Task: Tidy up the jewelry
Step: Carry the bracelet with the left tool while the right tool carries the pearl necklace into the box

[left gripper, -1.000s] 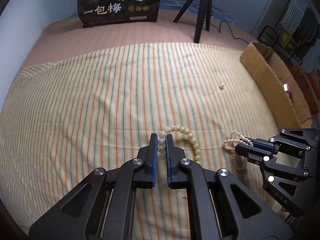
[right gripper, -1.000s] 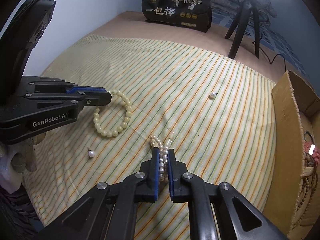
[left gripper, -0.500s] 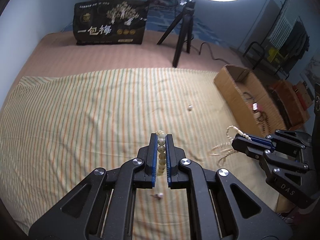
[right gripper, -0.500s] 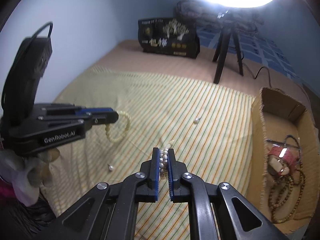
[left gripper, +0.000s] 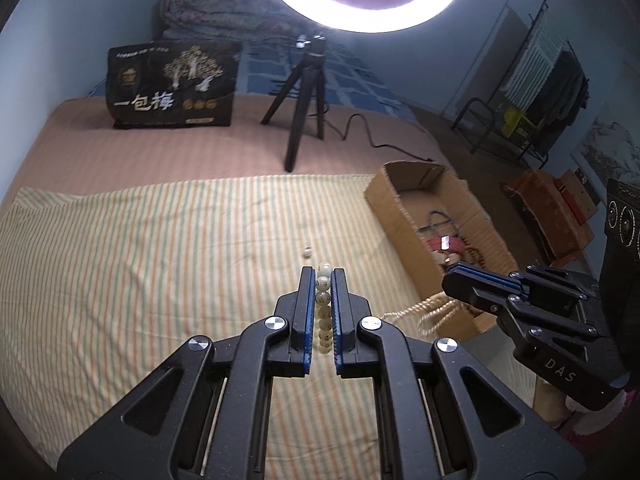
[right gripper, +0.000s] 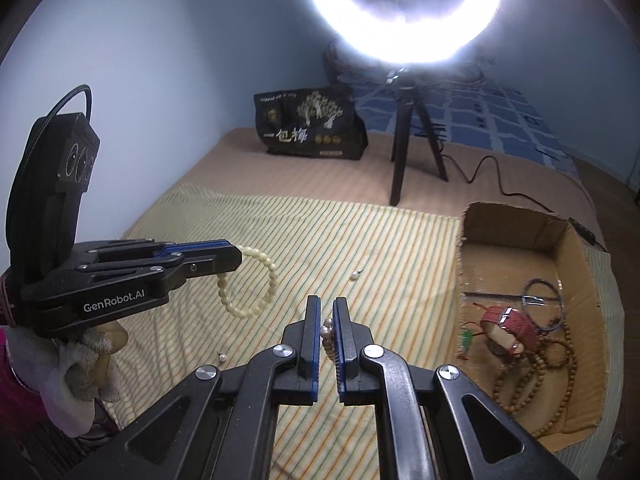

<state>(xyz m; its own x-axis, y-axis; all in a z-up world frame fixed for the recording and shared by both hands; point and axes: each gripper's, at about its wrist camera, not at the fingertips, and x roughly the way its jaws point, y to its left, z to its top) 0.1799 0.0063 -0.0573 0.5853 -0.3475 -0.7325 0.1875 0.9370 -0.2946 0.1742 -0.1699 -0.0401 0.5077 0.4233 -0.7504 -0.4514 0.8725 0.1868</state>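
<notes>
Striped bedsheet [left gripper: 140,280] under ring-light glare. Pale bead bracelet [right gripper: 256,288] hanging off the bed from left gripper [left gripper: 325,300], jaws shut on its beads; pearl strand [left gripper: 416,312] dangling from right gripper [right gripper: 327,332], jaws clamped likewise. Light, limp, smooth round beads, probably slippery; best pinched across the string. Cardboard box [right gripper: 520,228] of jewelry nearby; loose pearls [right gripper: 353,276] on sheet.

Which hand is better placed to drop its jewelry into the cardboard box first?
Right. The right gripper, shut on the pearl strand, hangs beside the cardboard box. The left gripper holds the cream bead bracelet farther away, above the striped cloth.
</notes>
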